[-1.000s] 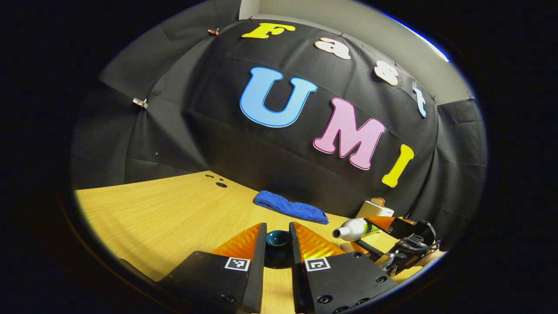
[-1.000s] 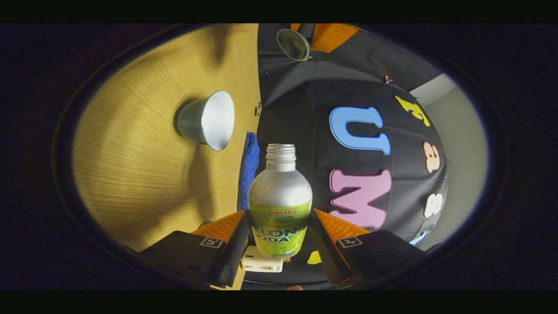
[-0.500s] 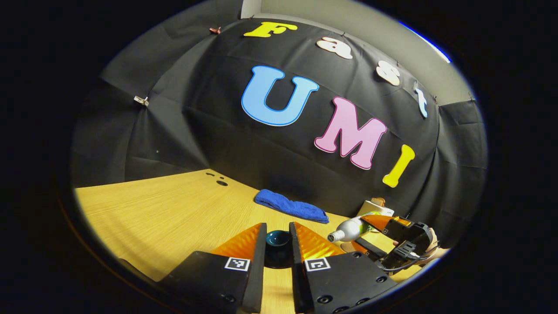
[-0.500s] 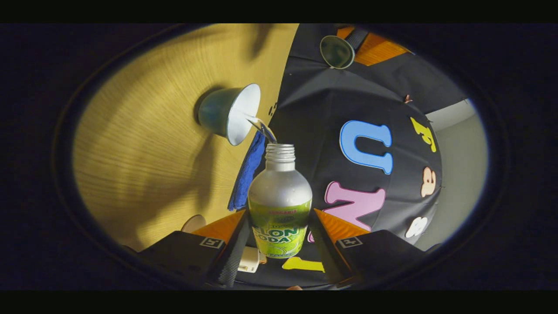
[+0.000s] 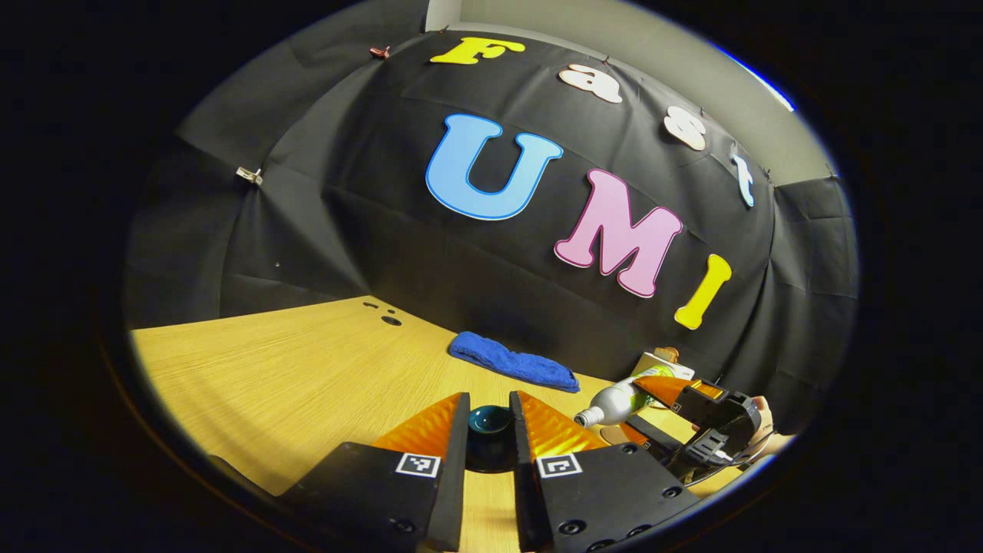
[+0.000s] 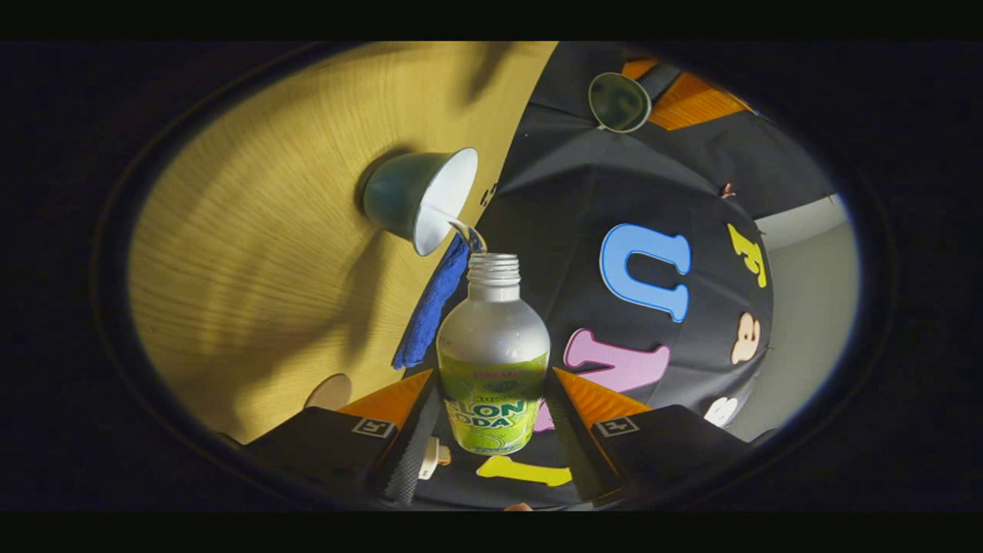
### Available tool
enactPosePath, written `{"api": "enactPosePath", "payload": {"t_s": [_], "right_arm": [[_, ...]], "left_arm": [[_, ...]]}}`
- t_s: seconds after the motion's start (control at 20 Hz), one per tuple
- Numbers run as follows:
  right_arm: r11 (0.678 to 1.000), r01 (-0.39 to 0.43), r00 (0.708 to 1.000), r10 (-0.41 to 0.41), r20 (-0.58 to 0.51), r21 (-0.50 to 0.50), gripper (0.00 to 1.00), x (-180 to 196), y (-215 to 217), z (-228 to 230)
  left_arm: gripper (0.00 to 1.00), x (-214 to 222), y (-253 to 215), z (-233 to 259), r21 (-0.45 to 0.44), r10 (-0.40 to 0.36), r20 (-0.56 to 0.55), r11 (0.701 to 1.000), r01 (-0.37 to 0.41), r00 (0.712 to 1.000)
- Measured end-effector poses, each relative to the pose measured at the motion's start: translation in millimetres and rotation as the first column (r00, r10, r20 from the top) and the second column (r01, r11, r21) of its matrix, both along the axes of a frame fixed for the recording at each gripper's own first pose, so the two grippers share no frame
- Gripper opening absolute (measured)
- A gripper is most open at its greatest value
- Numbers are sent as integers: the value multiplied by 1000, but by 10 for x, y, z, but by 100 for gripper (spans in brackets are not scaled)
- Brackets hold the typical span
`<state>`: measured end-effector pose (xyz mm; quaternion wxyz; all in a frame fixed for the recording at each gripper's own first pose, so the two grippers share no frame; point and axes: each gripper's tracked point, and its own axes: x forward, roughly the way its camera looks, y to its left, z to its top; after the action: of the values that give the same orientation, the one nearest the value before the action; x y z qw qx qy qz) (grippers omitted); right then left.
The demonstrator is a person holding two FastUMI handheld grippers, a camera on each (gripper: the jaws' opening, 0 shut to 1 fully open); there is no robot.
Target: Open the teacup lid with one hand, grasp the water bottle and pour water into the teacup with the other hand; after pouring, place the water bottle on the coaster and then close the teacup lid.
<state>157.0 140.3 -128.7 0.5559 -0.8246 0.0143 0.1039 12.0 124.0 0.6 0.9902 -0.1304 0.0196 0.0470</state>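
Dim booth, sharp focus – long soft shadows streak the table (image 6: 253,253), edges fisheye-bent.

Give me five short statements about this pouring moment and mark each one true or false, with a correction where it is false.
1. The right gripper is shut on the silver bottle with the green label. True.
2. A thin stream of water runs from the bottle's mouth into the dark green teacup with a white inside. True.
3. The teacup's dark round lid sits on the cup. False: the left gripper holds it between its fingers, away from the cup.
4. The folded blue cloth lies on the wooden table near the black wall. True.
5. The bottle stands on the round coaster. False: it is held tilted in the air.
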Motion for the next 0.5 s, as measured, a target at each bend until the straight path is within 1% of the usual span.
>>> {"api": "enactPosePath", "payload": {"t_s": [0.35, 0.4, 0.45, 0.5], "right_arm": [[999, -15, 1000, 16, 13, -40, 78, 40, -9, 32], [998, -21, 1000, 22, 19, -51, 75, 38, -4, 36], [998, -27, 999, 28, 27, -62, 78, 43, -2, 48], [997, -33, 999, 36, 33, -73, 78, 33, 6, 50]], "left_arm": [[31, -12, 13, 11, -4, 2, 1, 1000, -2, 1000], [31, -7, 9, 3, -5, 1, 1, 1000, -1, 1000], [31, -11, 14, 14, -5, 1, 1, 1000, -1, 1000], [31, -19, 29, 12, -4, 3, 1, 1000, -3, 1000]]}}
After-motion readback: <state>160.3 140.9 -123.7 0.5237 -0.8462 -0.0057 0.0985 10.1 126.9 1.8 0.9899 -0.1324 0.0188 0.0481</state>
